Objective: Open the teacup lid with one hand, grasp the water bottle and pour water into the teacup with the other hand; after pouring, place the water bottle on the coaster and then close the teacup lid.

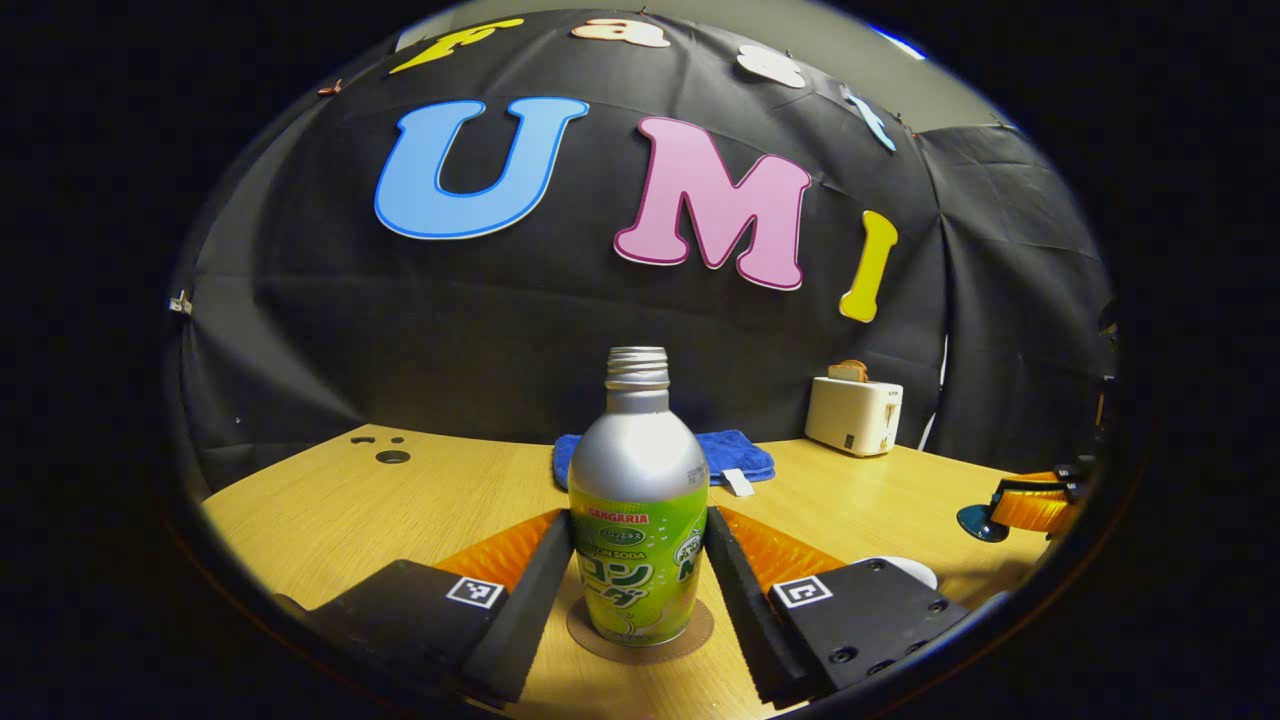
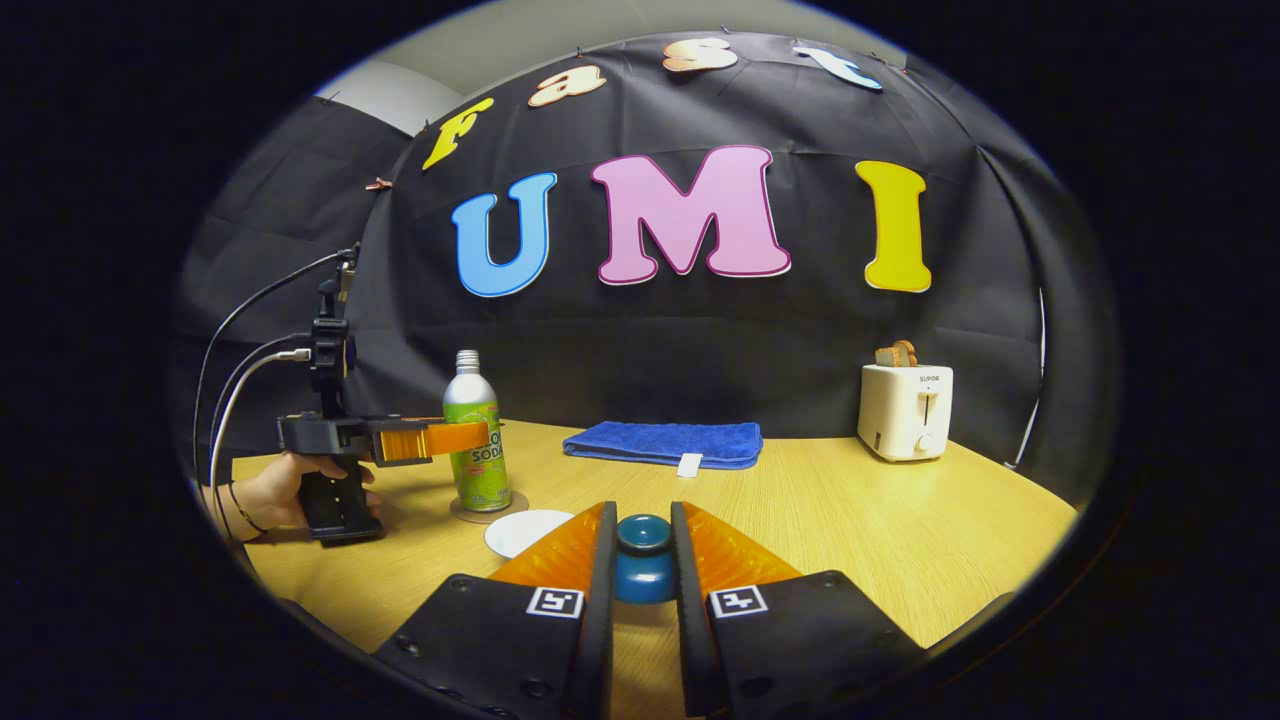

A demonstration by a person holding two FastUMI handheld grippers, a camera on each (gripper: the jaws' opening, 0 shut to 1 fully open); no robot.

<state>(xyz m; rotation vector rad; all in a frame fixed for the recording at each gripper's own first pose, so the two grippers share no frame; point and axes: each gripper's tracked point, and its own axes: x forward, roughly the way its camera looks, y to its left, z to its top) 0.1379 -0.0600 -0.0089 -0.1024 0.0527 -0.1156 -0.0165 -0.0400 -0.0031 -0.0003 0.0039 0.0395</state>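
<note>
Standing metal water bottle on round coaster, left gripper released, right gripper grasping glossy lid

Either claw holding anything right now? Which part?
Right claw is shut on the teal lid's knob. Left claw straddles the bottle on its coaster, apparently not gripping.

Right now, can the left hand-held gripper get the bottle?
Probably yes. The bottle stands upright on its coaster, right between the left hand-held gripper's open fingers, with nothing in between. It would just need to squeeze shut.
</note>
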